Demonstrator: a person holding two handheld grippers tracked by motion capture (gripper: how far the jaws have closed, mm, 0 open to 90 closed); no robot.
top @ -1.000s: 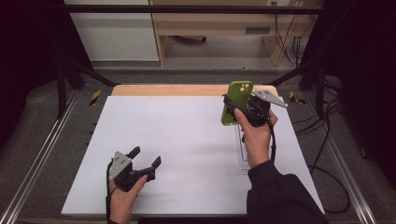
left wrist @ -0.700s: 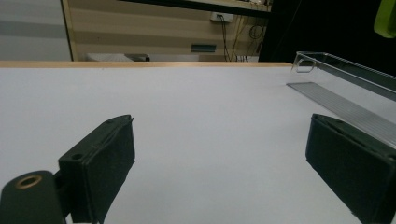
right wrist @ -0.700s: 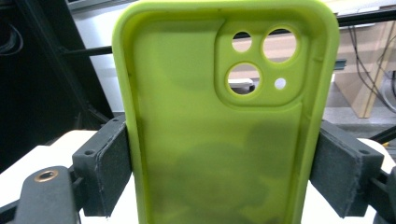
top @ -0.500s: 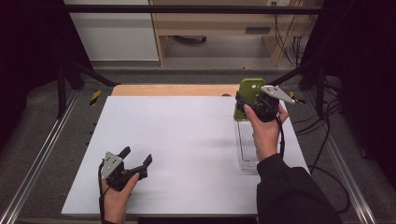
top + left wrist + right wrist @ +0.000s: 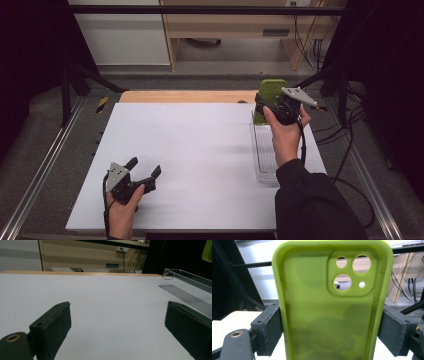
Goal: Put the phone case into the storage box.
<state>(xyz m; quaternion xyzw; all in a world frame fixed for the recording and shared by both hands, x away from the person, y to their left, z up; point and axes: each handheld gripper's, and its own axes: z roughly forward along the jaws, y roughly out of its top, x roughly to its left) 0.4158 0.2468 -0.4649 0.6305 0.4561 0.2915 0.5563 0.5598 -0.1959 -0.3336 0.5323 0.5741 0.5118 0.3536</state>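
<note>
right hand-held gripper (image 5: 266, 102) raised over the far right corner of the surface (image 5: 200, 150), clamped on a lime green phone case (image 5: 268, 95) held upright; in the right gripper view, case (image 5: 332, 305) pinched across its width between the two black pads, open inner side toward the camera, camera cutouts at the top. directly below and toward the person, a clear plastic tray (image 5: 265, 155) lying flat along the right edge of the surface, seen from the left gripper view as a transparent rim (image 5: 185, 277) with a ribbed floor. left hand-held gripper (image 5: 145, 172) resting low at the near left, jaws spread wide and holding nothing, well apart from both case and tray. judged from the pose, step in hand likely a carry of the case toward the tray; best done with the squeeze kept even on both long edges, since soft silicone-like walls may bow or slip, with the case tipped flat only once over the tray, and lowered inside the rim before any release. left hand-held gripper well placed to steady the tray if needed.
</note>
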